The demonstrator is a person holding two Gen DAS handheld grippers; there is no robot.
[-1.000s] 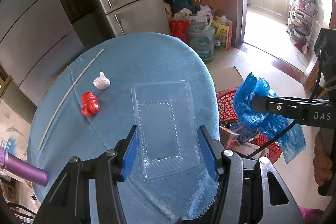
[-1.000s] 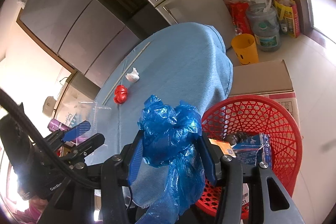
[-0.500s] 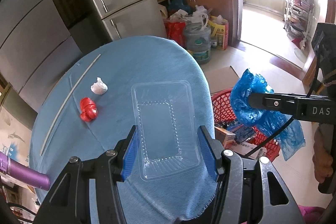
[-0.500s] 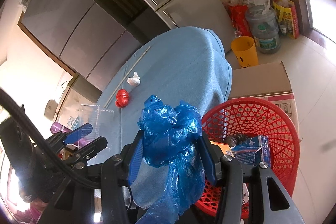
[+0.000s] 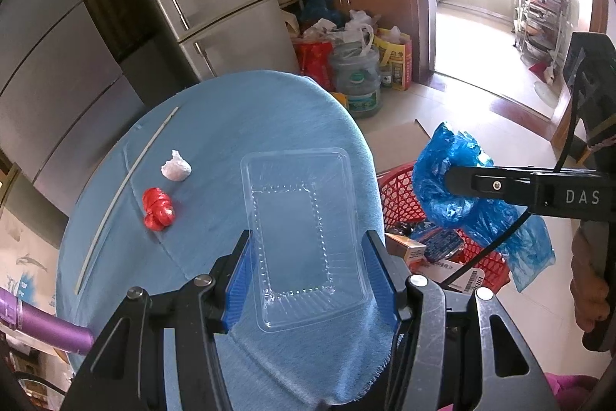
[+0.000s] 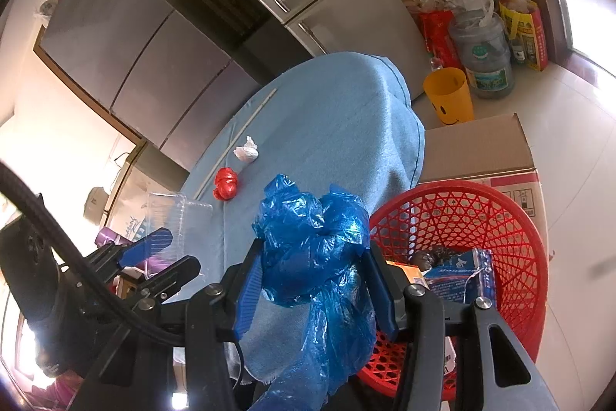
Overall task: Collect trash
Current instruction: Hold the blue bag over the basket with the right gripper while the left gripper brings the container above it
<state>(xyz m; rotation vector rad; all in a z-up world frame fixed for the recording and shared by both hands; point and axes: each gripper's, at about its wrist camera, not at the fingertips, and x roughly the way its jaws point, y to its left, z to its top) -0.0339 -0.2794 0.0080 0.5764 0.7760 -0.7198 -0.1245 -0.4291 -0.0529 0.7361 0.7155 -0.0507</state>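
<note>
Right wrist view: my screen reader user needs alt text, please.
The right gripper clamps a crumpled blue bag beside a red basket holding trash. Behind, a blue tablecloth carries a red wad and white tissue; the left gripper holds a clear tray.

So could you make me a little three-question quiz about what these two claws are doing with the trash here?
1. True or false: the right claw is shut on a crumpled blue plastic bag.
2. What does the left claw hold between its blue fingers?
A. a yellow cup
B. a clear plastic tray
C. a white paper wad
3. Fill in: the small red wad lies on the blue tablecloth, next to the white paper wad and a long white ____.

Key
1. True.
2. B.
3. Stick.
</note>
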